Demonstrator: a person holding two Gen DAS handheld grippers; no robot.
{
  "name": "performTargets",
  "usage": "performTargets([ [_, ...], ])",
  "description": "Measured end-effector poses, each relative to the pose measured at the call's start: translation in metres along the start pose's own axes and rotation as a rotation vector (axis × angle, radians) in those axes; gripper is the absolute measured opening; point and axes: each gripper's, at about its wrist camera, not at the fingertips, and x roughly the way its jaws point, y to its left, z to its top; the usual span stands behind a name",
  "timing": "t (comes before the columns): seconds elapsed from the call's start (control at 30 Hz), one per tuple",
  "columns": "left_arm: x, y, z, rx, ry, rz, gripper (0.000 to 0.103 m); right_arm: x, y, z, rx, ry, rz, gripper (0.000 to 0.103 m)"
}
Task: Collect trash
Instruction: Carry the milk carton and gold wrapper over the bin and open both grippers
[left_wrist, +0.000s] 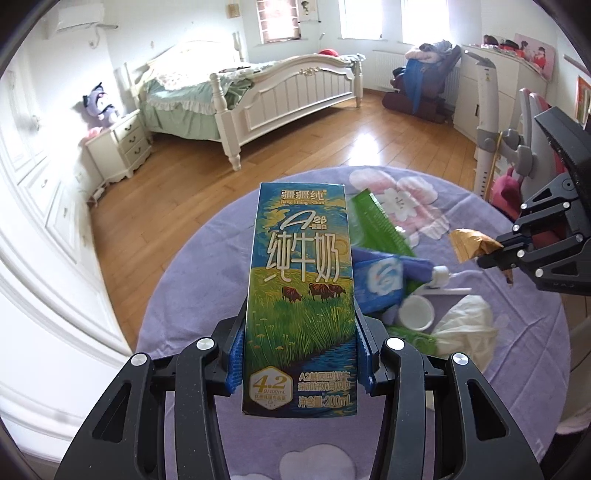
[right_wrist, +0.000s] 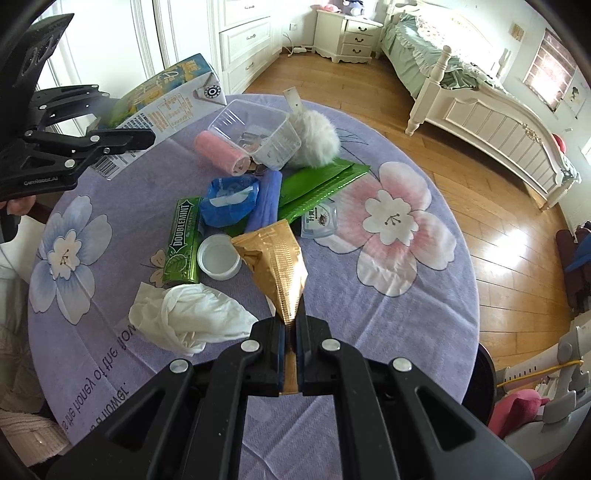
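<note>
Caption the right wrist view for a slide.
Right gripper pinches a gold wrapper above the littered floral table.

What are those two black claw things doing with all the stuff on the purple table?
A person is picking up trash with a gripper in each hand. The left gripper is clamped on a milk carton and holds it up above the table. The right gripper pinches a gold wrapper. On the flowered tablecloth lie a crumpled tissue, a Doublemint gum pack, a white cap, a blue wrapper and a green packet.
</note>
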Motion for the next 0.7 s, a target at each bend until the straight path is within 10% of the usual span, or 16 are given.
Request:
performTargets([
  [0.7, 0.038, -0.178, 0.077, 0.196, -0.039, -0.228, 0.046, -0.036, -0.13, -0.104, 0.274, -0.007, -0.13, 0.004],
])
